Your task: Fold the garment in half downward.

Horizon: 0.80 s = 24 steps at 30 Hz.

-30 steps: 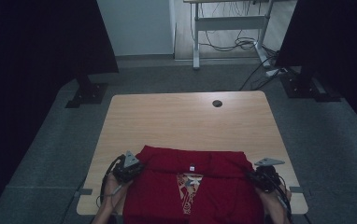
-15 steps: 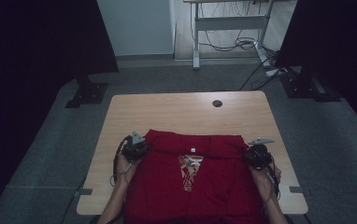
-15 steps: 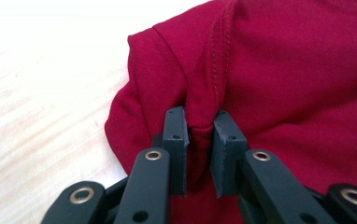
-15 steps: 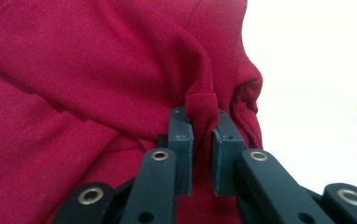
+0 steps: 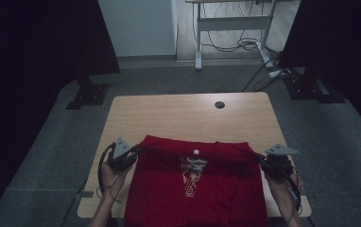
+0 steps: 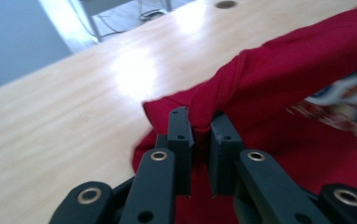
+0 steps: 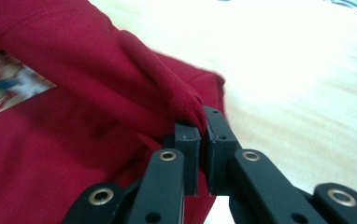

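A red cotton T-shirt [image 5: 197, 189] with a white and gold printed emblem [image 5: 193, 176] on its chest lies on the near half of the light wooden counter [image 5: 183, 118], its lower part hanging over the near edge. Its upper edge is stretched in a line between the two grippers and lifted off the wood, with a small white neck label [image 5: 195, 152] at the middle of that edge.

The left gripper [image 5: 132, 152] is near the counter's left edge, in the person's left hand [image 5: 112, 172]; in the left gripper view [image 6: 200, 128] its jaws are clamped on a bunched fold of the red cloth. The right gripper [image 5: 262, 160] is near the right edge, held by the right hand [image 5: 282, 182]; in the right gripper view [image 7: 202, 123] its jaws are pressed together on a twisted ridge of the same cloth.

A small round dark hole [image 5: 220, 104] sits in the counter near the far edge, well apart from the shirt. Beyond the far edge stand a grey-legged desk [image 5: 230, 23] and loose cables [image 5: 235, 45] on the floor.
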Each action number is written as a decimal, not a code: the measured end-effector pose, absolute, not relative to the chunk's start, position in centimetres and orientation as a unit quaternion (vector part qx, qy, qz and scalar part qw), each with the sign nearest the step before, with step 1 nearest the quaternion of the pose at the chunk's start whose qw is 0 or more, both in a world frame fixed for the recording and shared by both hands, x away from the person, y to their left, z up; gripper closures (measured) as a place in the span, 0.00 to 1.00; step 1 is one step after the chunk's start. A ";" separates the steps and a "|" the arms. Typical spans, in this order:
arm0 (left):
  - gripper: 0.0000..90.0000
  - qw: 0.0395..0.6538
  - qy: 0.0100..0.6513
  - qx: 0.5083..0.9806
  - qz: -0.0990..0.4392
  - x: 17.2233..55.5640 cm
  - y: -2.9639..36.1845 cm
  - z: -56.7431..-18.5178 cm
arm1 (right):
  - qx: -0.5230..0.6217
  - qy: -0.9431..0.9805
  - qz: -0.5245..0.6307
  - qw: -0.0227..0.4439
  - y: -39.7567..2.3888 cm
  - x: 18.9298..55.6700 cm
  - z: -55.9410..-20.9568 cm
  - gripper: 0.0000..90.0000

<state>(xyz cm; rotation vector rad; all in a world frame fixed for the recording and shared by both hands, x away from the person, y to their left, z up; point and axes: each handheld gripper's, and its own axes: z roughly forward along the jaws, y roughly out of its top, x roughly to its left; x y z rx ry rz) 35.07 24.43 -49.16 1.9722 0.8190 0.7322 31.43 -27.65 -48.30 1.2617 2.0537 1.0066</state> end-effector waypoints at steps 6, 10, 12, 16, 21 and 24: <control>0.90 0.380 0.321 0.833 0.242 32.8 24.4 -52.9 | 0.481 0.784 0.352 0.175 -28.1 28.8 -52.3 0.95; 0.89 0.353 0.328 0.847 0.223 33.1 24.2 -55.2 | 0.492 0.794 0.328 0.141 -28.1 29.2 -54.9 0.94; 0.88 0.353 0.328 0.847 0.223 33.1 24.2 -55.2 | 0.492 0.791 0.333 0.143 -28.1 29.4 -55.0 0.94; 0.88 0.360 0.341 0.840 0.220 34.5 24.2 -55.2 | 0.493 0.791 0.327 0.155 -27.8 30.4 -55.0 0.94; 0.88 0.355 0.356 0.832 0.236 37.3 23.6 -55.2 | 0.498 0.788 0.319 0.174 -27.2 32.8 -54.9 0.94; 0.87 0.345 0.364 0.827 0.252 39.3 23.0 -55.1 | 0.502 0.785 0.314 0.183 -27.0 33.9 -54.8 0.93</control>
